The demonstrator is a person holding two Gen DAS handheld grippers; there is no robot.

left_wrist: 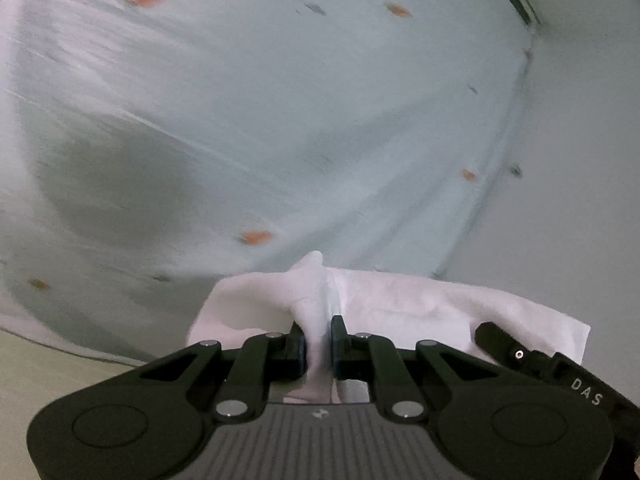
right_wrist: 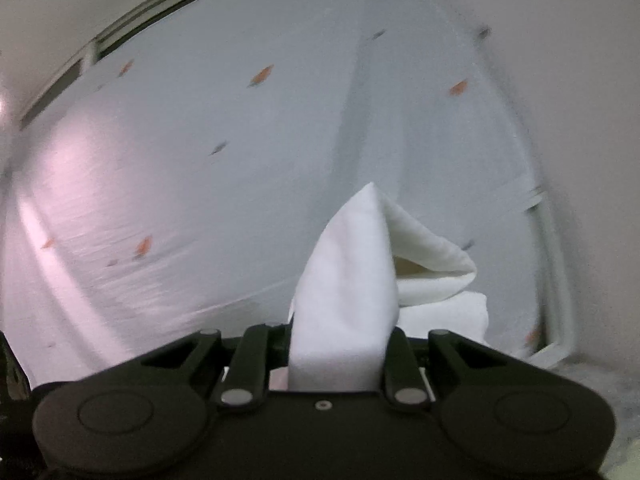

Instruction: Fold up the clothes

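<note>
A white garment (left_wrist: 384, 304) is bunched between the fingers of my left gripper (left_wrist: 319, 344), which is shut on a pinched fold of it. The cloth spreads to both sides just past the fingertips. In the right wrist view, the same white garment (right_wrist: 348, 280) stands up as a thick folded wedge from my right gripper (right_wrist: 340, 344), which is shut on it; a folded flap hangs to the right. The right gripper's fingertips are hidden behind the cloth. Both views are motion-blurred.
Below lies a pale blue bed sheet (left_wrist: 248, 120) with small orange and grey marks, also seen as the bed sheet (right_wrist: 200, 160) in the right view. A white wall (left_wrist: 580, 160) borders it at right. A dark slatted headboard edge (right_wrist: 120, 28) runs along the top left.
</note>
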